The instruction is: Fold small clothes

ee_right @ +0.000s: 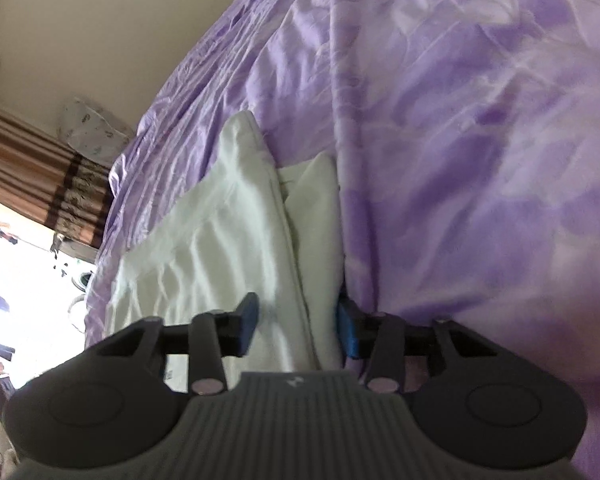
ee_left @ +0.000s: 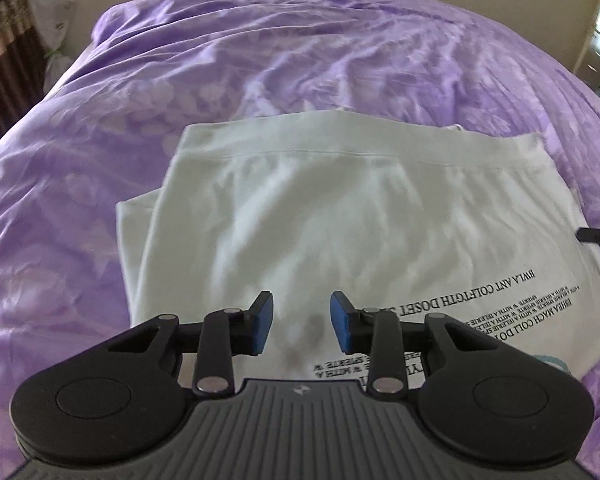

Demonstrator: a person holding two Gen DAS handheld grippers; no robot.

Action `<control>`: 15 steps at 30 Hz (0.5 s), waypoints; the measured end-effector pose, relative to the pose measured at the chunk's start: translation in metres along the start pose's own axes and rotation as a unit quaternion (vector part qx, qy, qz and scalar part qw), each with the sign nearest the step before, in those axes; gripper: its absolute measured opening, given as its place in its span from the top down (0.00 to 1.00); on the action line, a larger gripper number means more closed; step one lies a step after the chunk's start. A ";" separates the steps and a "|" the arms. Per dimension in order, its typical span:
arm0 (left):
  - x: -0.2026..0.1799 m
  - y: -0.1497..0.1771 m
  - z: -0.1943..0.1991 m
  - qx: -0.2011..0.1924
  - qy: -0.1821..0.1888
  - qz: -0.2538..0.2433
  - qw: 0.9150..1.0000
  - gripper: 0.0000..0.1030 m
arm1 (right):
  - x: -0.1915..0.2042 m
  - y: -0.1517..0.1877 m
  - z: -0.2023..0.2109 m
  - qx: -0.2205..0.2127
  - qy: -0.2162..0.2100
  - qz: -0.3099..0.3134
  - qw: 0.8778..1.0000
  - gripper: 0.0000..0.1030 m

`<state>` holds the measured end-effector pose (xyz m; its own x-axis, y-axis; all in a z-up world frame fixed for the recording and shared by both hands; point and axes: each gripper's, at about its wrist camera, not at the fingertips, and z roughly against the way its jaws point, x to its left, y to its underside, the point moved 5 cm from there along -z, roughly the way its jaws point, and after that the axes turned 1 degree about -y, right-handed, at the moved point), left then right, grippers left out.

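One soft white shirt (ee_left: 320,216) lies folded on crinkled purple bedspread (ee_left: 100,184).

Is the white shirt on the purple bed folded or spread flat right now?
Partly folded. The white shirt lies on the purple bedspread with a hemmed layer doubled over it, and stacked layered edges show in the right wrist view.

- I see a bed (ee_left: 100,240) under a wrinkled purple floral bedspread (ee_left: 340,60).
- A white T-shirt (ee_left: 300,220) with black lettering lies directly on it, partly folded.
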<state>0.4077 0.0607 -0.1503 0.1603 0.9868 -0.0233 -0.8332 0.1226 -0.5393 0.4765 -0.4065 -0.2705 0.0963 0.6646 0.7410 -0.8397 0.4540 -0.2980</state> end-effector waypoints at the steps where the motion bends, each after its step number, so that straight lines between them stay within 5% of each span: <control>1: -0.004 -0.002 0.000 -0.001 0.003 -0.008 1.000 0.64 | 0.000 0.000 0.001 0.001 -0.006 -0.005 1.000 0.89; 7: -0.027 -0.023 -0.005 -0.012 0.005 -0.050 0.999 0.64 | 0.043 -0.011 0.025 -0.020 -0.012 0.043 0.999 0.95; 15: -0.037 -0.035 0.010 -0.036 0.009 -0.075 0.996 0.65 | 0.148 -0.018 0.045 -0.001 0.037 0.104 0.994 0.96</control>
<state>0.4257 0.0206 -0.1216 0.2902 0.9558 0.0480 -0.7594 0.2605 -0.5962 0.4815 -0.3432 -0.1282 -0.0398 0.7852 0.6180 -0.8442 0.3044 -0.4411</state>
